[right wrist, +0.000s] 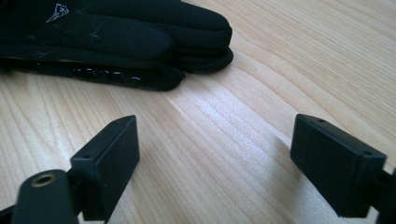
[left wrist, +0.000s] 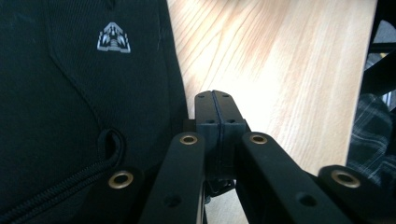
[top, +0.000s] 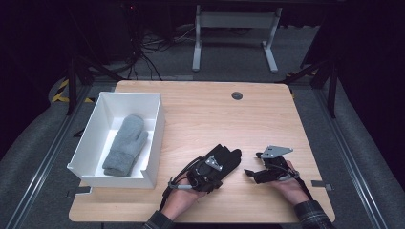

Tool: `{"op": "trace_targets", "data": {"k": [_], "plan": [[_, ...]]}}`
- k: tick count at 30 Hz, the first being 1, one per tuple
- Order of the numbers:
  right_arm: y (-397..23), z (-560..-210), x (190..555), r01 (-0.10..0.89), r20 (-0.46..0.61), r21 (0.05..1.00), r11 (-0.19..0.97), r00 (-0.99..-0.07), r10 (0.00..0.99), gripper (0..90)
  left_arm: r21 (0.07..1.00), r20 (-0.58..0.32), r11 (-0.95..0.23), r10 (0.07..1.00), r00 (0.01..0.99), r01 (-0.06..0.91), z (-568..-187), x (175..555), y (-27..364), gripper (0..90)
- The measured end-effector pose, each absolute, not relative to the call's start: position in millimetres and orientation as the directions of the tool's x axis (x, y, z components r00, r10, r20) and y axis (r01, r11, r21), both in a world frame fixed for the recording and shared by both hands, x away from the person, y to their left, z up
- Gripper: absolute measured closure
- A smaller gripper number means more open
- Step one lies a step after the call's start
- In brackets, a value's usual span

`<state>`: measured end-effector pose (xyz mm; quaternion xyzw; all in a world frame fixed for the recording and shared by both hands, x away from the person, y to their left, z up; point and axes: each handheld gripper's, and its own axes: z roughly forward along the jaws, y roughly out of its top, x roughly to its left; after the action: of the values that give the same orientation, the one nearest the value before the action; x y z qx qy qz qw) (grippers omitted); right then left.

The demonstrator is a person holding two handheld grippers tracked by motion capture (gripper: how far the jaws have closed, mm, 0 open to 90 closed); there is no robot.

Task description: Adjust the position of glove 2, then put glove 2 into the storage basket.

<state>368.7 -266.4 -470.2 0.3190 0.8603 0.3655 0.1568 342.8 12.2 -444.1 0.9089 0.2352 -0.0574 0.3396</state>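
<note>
A black glove [top: 230, 155] with a small silver logo lies on the wooden table [top: 205, 114], near the front centre. My left gripper [top: 222, 162] rests over it; in the left gripper view its jaws [left wrist: 215, 109] are pressed together, right beside the glove's edge [left wrist: 70, 93], with bare wood behind them. To the right of the glove, my right gripper [top: 253, 164] sits low over the table with its jaws wide apart. In the right gripper view, that gripper [right wrist: 215, 140] has only wood between its pads, and the glove's fingers [right wrist: 116, 32] lie a short way ahead of it, up and left.
A white open box [top: 95, 119] stands at the table's left and holds a grey knitted mitten [top: 125, 143]. A round grommet [top: 237, 95] is set in the table near the far edge. Bare wood stretches behind and to the right of the glove.
</note>
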Motion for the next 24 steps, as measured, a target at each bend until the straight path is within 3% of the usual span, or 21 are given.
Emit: {"op": "trace_targets", "data": {"k": [9,17,24], "plan": [[-266.3,-470.4,369.0,0.44,-0.035,0.728,0.527,-0.743,0.669,13.9,0.65,-0.222,-0.604,0.43,0.875,0.462,-424.3,357.0,27.4,62.3],[-266.2,-470.3,369.1,0.443,-0.034,0.727,0.525,-0.74,0.671,13.8,0.666,-0.162,-0.59,0.483,0.861,0.456,-418.2,372.0,32.8,28.0],[-266.0,-470.4,369.2,0.449,-0.034,0.727,0.519,-0.732,0.681,13.8,0.661,-0.119,-0.608,0.494,0.861,0.44,-423.4,378.4,25.8,15.9]]}}
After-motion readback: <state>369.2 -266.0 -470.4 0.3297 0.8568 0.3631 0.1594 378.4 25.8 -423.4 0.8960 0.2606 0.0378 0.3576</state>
